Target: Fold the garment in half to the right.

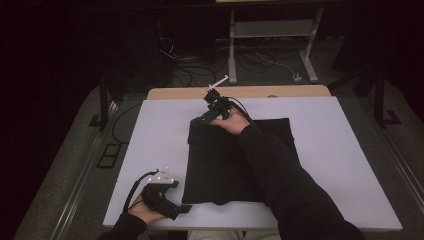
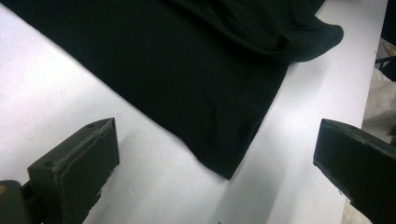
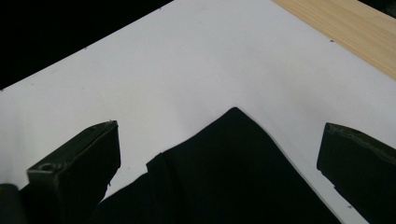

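- White tabletop (image 1: 150,150) sits mid-frame, dark room all around.
- Black cloth (image 1: 220,170) lies flat at centre.
- Right claw (image 1: 200,121) is at the cloth's upper-left corner, jaws wide apart.
- Left claw (image 1: 186,208) is by the lower-left corner, jaws apart too, gripping nothing.
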